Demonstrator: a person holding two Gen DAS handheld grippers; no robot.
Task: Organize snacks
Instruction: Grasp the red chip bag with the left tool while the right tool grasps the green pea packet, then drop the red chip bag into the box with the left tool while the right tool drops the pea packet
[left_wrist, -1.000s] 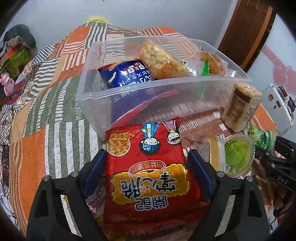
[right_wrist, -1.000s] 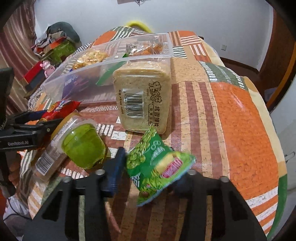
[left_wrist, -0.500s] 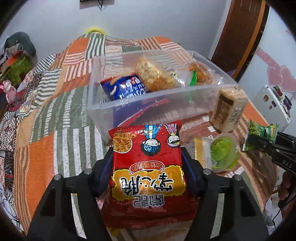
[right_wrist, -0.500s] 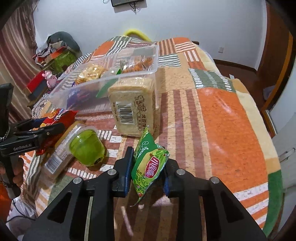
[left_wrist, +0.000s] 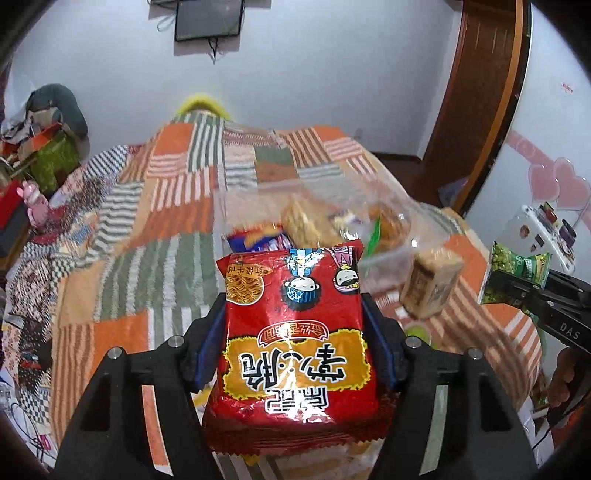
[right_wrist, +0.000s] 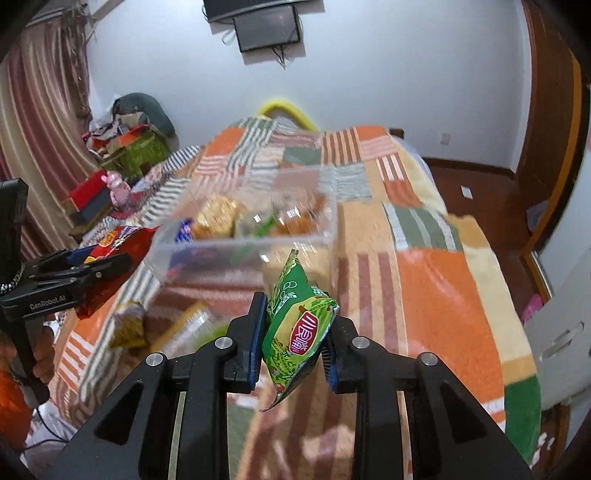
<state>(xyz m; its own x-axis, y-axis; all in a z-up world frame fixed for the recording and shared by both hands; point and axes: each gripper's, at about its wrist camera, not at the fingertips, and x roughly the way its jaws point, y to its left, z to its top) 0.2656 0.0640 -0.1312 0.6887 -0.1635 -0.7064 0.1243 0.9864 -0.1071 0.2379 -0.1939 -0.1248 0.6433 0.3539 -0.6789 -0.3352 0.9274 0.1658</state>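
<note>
My left gripper (left_wrist: 293, 343) is shut on a red noodle-snack packet (left_wrist: 295, 332) and holds it in the air short of the clear plastic bin (left_wrist: 399, 221). The bin holds a blue packet (left_wrist: 258, 240), a peanut bar (left_wrist: 306, 221) and an orange snack (left_wrist: 388, 225). My right gripper (right_wrist: 293, 343) is shut on a green pea packet (right_wrist: 299, 321), lifted above the bed in front of the bin (right_wrist: 243, 251). The pea packet also shows in the left wrist view (left_wrist: 517, 266), and the red packet in the right wrist view (right_wrist: 118, 258).
A wrapped beige biscuit block (left_wrist: 430, 284) stands on the patchwork bedspread (left_wrist: 147, 229) right of the bin. A green jelly cup (right_wrist: 218, 328) and small packets (right_wrist: 129, 325) lie near the bed's front edge. Clutter (right_wrist: 125, 147) sits left of the bed; a door (left_wrist: 476, 92) stands at the right.
Both grippers closed on their packets and lifted them off the bedspread; both views have risen and pulled back from the bin.
</note>
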